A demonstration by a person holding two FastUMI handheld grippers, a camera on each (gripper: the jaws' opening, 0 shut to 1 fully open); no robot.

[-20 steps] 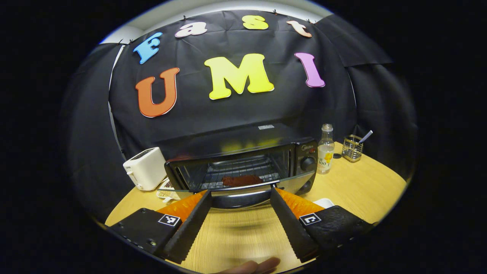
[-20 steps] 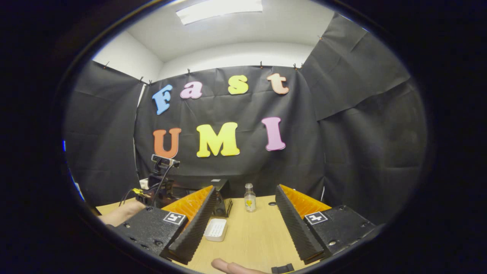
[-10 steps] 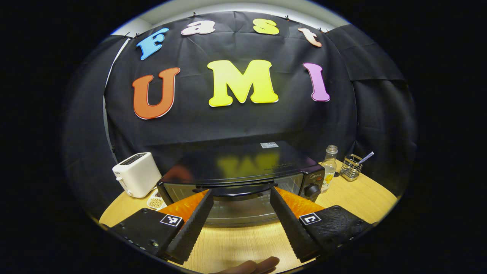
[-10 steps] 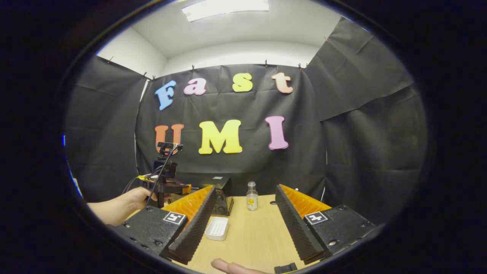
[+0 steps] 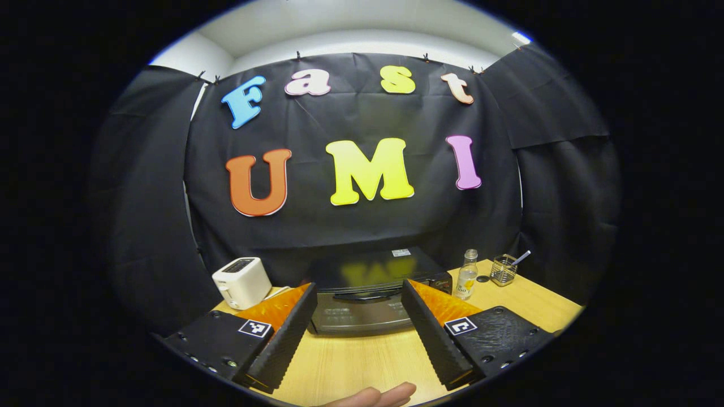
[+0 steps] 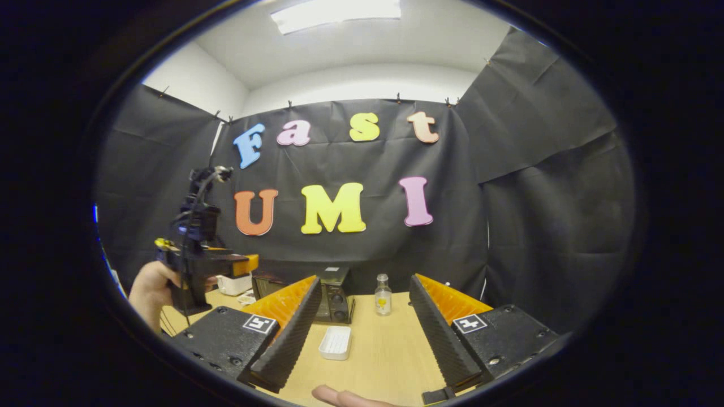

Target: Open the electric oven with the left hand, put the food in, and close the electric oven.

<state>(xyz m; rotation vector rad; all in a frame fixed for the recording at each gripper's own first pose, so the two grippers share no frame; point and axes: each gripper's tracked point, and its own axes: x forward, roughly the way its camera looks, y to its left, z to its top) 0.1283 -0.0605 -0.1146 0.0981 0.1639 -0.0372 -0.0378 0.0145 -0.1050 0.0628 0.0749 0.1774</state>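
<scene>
Electric oven (image 5: 362, 302) shut; its top label unreadable

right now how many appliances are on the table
2: the black electric oven, door shut, at the middle, and a white toaster just left of it in the left gripper view. Others may be hidden.

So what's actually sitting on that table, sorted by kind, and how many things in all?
Appliances: 2, the electric oven with its door shut, and the white toaster.
Bottles: 1, the glass bottle.
Wire holders: 1, the wire basket with a straw in it.
Dishes: 1, the white tray.
Total: 5.
</scene>
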